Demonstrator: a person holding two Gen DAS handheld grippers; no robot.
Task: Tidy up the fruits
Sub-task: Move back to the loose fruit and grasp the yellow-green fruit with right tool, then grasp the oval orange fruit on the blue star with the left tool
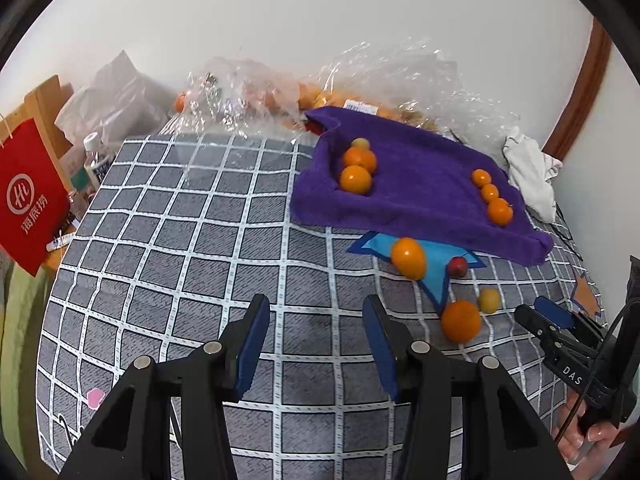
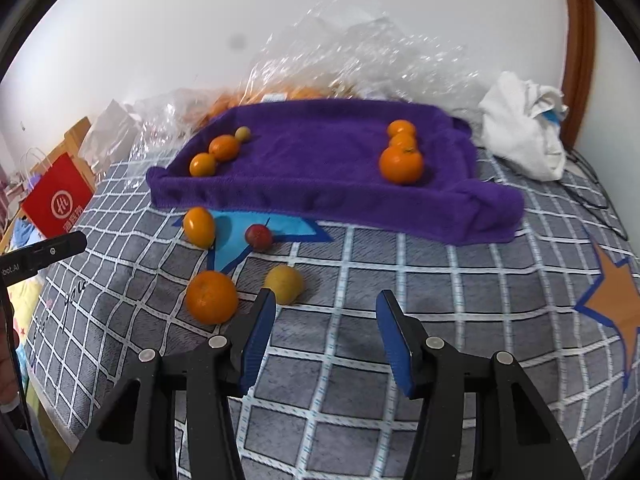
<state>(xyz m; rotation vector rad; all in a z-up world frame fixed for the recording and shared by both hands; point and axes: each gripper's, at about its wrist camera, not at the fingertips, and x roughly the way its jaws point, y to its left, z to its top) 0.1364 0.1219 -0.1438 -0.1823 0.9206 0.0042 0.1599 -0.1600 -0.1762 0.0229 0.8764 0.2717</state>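
Note:
A purple towel (image 1: 420,184) (image 2: 320,168) lies on the checked cloth. It bears a row of orange and yellow fruits on its left (image 1: 356,179) (image 2: 224,147) and a row of three oranges on its right (image 1: 500,211) (image 2: 401,165). In front of it lie loose fruits: an oval orange (image 1: 408,258) (image 2: 199,227), a red plum (image 1: 457,267) (image 2: 259,237), a yellow fruit (image 1: 489,300) (image 2: 284,284) and a round orange (image 1: 461,321) (image 2: 211,297). My left gripper (image 1: 316,312) is open and empty over the cloth. My right gripper (image 2: 326,308) (image 1: 544,316) is open and empty, just right of the yellow fruit.
Clear plastic bags (image 1: 256,92) (image 2: 360,60) with more fruit lie behind the towel. A white cloth (image 1: 528,172) (image 2: 524,124) lies at the back right. A red paper bag (image 1: 28,200) (image 2: 60,196) and a bottle (image 1: 96,156) stand at the left edge.

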